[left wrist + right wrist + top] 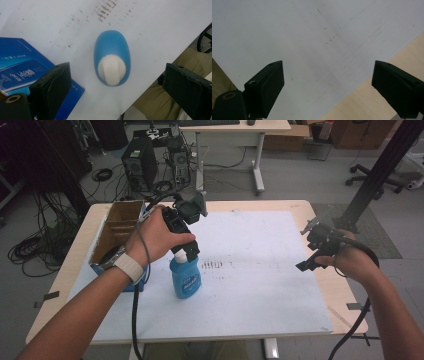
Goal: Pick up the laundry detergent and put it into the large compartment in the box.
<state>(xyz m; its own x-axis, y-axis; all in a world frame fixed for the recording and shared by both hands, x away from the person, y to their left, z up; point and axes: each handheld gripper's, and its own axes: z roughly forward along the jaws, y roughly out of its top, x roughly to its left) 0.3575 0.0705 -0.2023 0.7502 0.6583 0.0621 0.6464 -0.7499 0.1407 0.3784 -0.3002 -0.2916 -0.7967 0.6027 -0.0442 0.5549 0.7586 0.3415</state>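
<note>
From above, the left tongs hang over the white cap of a blue bottle standing upright on the desk, beside a cardboard box. Along the left tongs, jaws stand apart either side of the bottle — no grip yet. Off at the desk edge, the right tongs are apart, empty.

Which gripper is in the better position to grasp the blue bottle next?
Left. The left gripper hangs open directly above the blue bottle, jaws on either side of its white cap. The right gripper is open, far off near the table's right edge.
</note>
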